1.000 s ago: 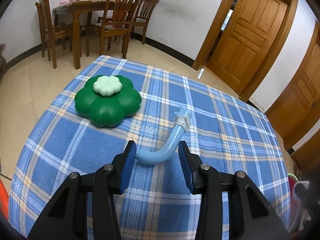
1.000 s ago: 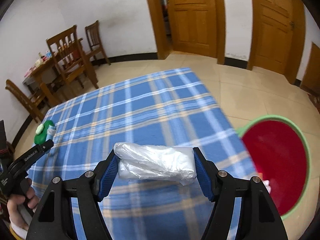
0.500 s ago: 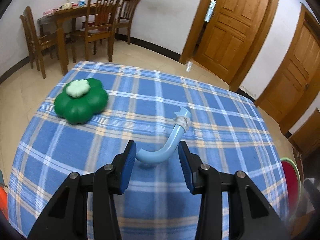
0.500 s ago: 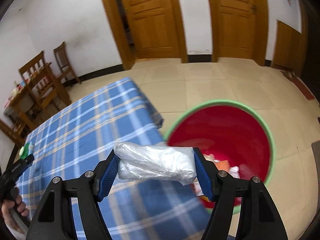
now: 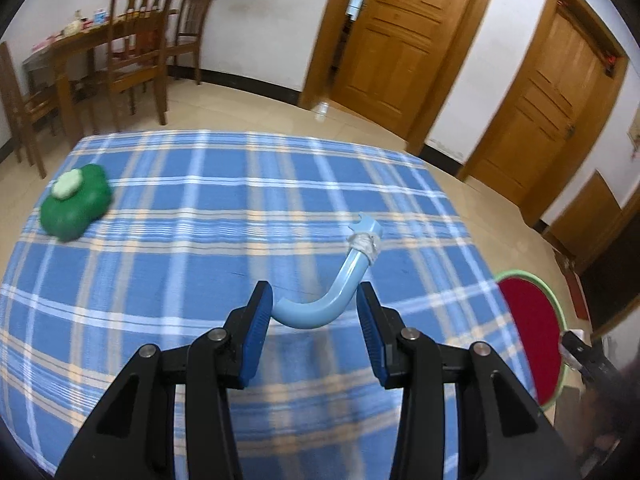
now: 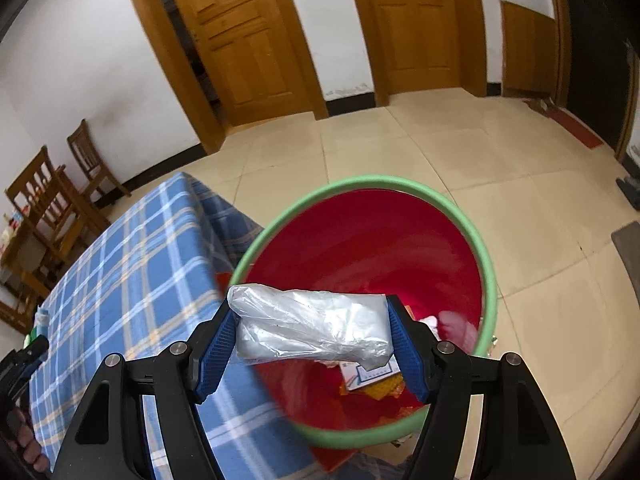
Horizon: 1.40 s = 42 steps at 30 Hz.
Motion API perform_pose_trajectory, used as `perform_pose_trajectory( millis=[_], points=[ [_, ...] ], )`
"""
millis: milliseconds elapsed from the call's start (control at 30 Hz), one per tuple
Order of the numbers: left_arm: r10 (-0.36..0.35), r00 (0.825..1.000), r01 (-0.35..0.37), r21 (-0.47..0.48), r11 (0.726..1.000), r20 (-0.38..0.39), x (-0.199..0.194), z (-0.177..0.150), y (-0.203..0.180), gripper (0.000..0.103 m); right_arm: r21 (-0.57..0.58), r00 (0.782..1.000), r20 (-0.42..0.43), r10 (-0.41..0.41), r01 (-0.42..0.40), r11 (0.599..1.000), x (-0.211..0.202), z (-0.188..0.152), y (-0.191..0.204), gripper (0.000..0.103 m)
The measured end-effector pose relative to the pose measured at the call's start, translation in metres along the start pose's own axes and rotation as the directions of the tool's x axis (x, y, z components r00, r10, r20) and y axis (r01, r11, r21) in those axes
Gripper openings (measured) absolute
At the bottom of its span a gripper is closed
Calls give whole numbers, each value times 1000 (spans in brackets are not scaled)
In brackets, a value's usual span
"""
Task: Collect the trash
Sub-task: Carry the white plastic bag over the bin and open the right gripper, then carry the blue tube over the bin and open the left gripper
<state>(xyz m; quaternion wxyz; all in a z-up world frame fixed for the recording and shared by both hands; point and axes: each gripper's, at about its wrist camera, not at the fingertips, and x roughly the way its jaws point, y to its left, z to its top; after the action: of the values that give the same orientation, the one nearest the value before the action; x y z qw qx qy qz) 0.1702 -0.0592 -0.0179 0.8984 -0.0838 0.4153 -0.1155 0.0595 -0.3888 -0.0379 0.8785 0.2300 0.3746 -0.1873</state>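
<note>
Right gripper (image 6: 312, 332): closed on a clear plastic packet (image 6: 310, 330), one blue pad against each end, the packet spanning the full gap. Held directly over the open mouth of the bin (image 6: 486, 264).

Packet: crinkled film over a pale block. Judged light, the wrap soft and slippery, the contents firmer. End-to-end hold seems sound; a loose fold of film at the lower right edge likely to snag or cling on release.

Bin: red inside, green rim, standing on the tiled floor just beside the table (image 6: 132, 264) corner. Paper scraps and wrappers (image 6: 372, 380) already at the bottom.

Left gripper (image 5: 315, 324): narrowly set on a blue tube (image 5: 324, 300), the tube's near end against the left pad; contact with the right pad cannot be told for certain. Carried above the checked cloth.

Tube: curved, rigid-looking plastic, notched at the far tip, with a band of white tape (image 5: 365, 243) below the notch. Judged light, stiff, smooth and prone to pivot in a narrow hold. Best taken across the bend or at the taped band, where the surface offers more bite.

Beyond: green flower-shaped box (image 5: 76, 206) with pale lid, well apart at the far left of the table. Bin rim also visible at the right table edge. Wooden chairs (image 5: 140, 44) and doors (image 5: 400, 36) behind.
</note>
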Motion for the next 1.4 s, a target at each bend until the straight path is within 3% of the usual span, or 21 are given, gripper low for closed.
perform_pose_trajectory(
  millis=[333, 433, 700, 1200, 1400],
  points=[
    [-100, 993, 107, 102, 989, -66, 4, -7, -69, 44, 59, 999, -21, 25, -23, 998, 7, 4, -30, 74],
    [-115, 990, 126, 138, 982, -85, 8, -10, -89, 44, 78, 999, -3, 34, -34, 996, 5, 5, -39, 79],
    [-156, 977, 184, 201, 962, -148, 20, -21, -130, 44, 100, 999, 30, 36, -39, 994, -8, 10, -60, 79],
    [-207, 944, 295, 372, 880, -258, 48, -50, -214, 44, 160, 998, 68, -13, 2, 987, -36, 9, -96, 79],
    [-226, 938, 321, 413, 852, -262, 53, -56, -239, 44, 179, 997, 71, -31, 17, 984, -42, 7, -109, 79]
  ],
)
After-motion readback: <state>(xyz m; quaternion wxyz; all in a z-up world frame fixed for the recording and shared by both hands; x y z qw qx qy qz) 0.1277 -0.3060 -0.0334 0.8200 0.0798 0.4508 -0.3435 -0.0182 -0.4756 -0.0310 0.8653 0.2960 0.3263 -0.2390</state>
